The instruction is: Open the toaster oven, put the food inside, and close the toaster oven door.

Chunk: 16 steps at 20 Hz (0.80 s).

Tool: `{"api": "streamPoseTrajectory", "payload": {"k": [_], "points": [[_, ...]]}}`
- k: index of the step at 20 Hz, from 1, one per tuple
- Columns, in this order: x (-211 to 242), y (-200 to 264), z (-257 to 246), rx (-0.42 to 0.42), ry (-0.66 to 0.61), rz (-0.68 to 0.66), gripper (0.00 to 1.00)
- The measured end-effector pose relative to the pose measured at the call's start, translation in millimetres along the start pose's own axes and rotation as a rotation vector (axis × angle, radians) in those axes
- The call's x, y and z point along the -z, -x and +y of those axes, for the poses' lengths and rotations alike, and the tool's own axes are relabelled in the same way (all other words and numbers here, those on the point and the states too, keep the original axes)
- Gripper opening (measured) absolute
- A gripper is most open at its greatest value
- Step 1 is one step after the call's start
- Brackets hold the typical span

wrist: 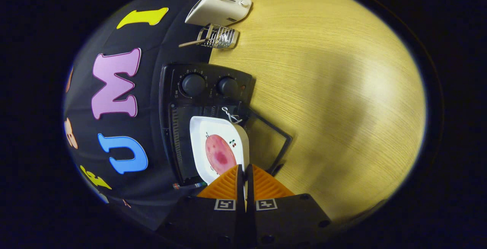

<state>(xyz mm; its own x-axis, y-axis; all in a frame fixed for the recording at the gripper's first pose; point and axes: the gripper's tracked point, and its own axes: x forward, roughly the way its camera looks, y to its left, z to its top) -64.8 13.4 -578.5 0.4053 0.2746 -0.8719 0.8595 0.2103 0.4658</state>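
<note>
Toaster oven: in the gripper view the black toaster oven (pixel 198 123) stood on the wooden worktop (pixel 327 100) against the booth's wall, its door (pixel 268 138) already swung open.
Food: one pink round slice (pixel 220 154), likely ham, lay on one white square plate (pixel 213 138) held at the oven's mouth, just ahead of the fingers.
Tool: the tool (pixel 244 173) was nearly closed, both fingers pinching the plate's near rim.
Handling: the plate looked stiff, smooth and breakable; a rim pinch probably lets it tip, so it should be kept level. The slice seemed soft and could slide.
Door grip: a white string loop (pixel 231 115) near the door's top edge looked the likely place to pull.
Counts: two knobs (pixel 193 84) on the oven; one white pop-up toaster (pixel 220 7); one wire rack (pixel 218 37) beside it.
Progress: oven open, food apparently going in, door not yet closed.
</note>
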Motion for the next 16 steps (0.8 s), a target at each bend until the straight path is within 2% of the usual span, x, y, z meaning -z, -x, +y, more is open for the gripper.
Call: {"api": "streamPoseTrajectory", "payload": {"k": [2, 7, 12, 16], "points": [[-1.9, -18.1, 7.3, 0.027, -0.023, -0.036, 0.05], [10.1, -68.8, 42.1, -0.011, -0.164, -0.06, 0.05], [15.9, -109.2, 63.7, -0.001, -0.241, -0.104, 0.05], [23.8, -125.3, 73.8, 0.016, -0.25, -0.125, 0.05]]}}
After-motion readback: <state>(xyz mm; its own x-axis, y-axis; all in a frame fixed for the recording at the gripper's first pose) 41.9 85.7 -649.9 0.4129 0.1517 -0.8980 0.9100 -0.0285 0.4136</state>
